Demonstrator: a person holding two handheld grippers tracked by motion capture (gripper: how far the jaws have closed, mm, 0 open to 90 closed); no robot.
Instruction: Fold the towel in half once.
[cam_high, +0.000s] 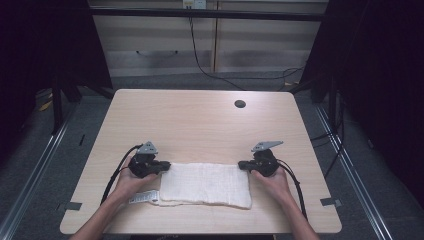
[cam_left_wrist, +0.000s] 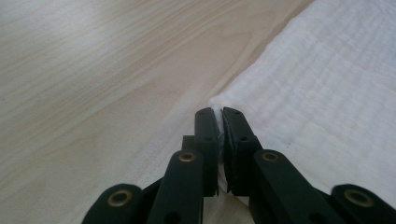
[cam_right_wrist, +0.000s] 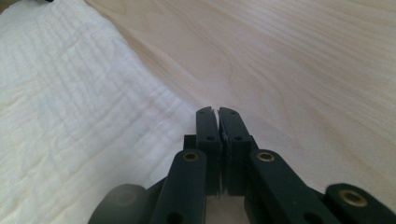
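Note:
A white folded cloth (cam_high: 205, 184) lies flat near the table's front edge, between my two hands. My left gripper (cam_high: 167, 165) sits at the cloth's far left corner. In the left gripper view its jaws (cam_left_wrist: 219, 112) are shut, with a sliver of the cloth (cam_left_wrist: 327, 93) pinched between the pads. My right gripper (cam_high: 240, 164) is at the far right corner. In the right gripper view it (cam_right_wrist: 217, 111) is shut at the edge of the cloth (cam_right_wrist: 70, 116), with a thin strip of white between the tips.
The light wooden table (cam_high: 200, 120) has a round cable hole (cam_high: 240, 104) at the back right. A white printed label (cam_high: 144, 197) sticks out from the cloth's front left corner. Dark floor and cables surround the table.

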